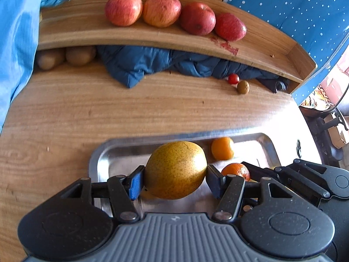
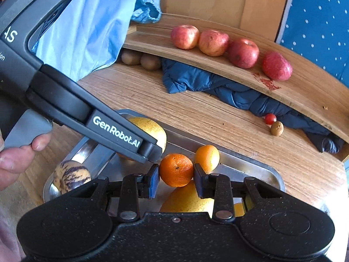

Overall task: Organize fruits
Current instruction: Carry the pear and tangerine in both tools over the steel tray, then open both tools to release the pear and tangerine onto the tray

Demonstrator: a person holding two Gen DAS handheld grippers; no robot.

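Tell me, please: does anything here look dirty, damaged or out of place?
Yes. A red smear stains the wooden shelf beside the rightmost apple. A blue jacket lies crumpled under that shelf.

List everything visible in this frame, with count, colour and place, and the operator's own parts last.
apples: four, red, in a row on the wooden shelf
kiwis: two, brown, under the shelf
jacket: one, dark blue, under the shelf
cherry tomato: one, red, on the table
pear: one, yellow, in the left gripper
oranges: two, one in the right gripper, one on the steel tray
striped melon: one, on the tray
hand: one, lower left of the right wrist view
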